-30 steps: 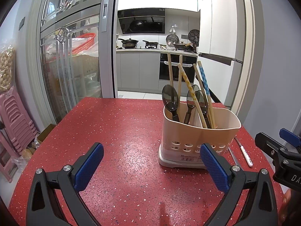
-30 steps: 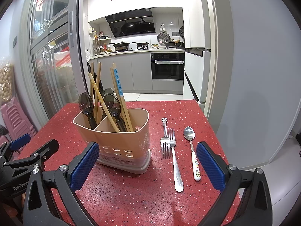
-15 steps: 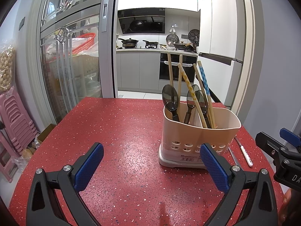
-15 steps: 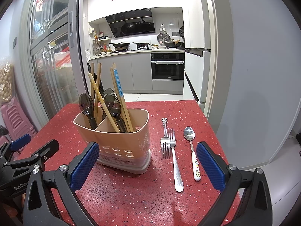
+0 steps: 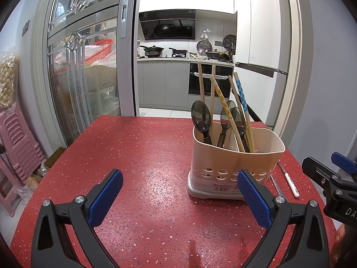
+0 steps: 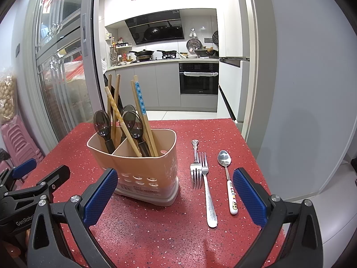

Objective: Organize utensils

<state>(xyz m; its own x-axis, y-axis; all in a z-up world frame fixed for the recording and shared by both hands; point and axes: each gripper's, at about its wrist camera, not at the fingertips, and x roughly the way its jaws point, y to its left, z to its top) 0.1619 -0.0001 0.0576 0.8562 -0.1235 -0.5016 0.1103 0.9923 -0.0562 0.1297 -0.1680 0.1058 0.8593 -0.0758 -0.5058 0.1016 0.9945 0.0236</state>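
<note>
- Table (image 6: 223, 131): red, flecked with small white and dark specks.
- Utensil holder (image 6: 154, 169): beige-pink plastic with a paler grey-white base.
- Spoons in the holder (image 6: 102, 126): smoky translucent grey bowls, black handles.
- Chopsticks (image 6: 140, 98): pale wood; one has a blue band with white dots, another small white flowers.
- Forks (image 6: 206, 185): plain silver metal.
- Loose spoon (image 6: 228, 178): silver bowl, white handle with small coloured cartoon marks.
- Gripper pads (image 6: 101, 197): blue, finely textured, on black frames.
</note>
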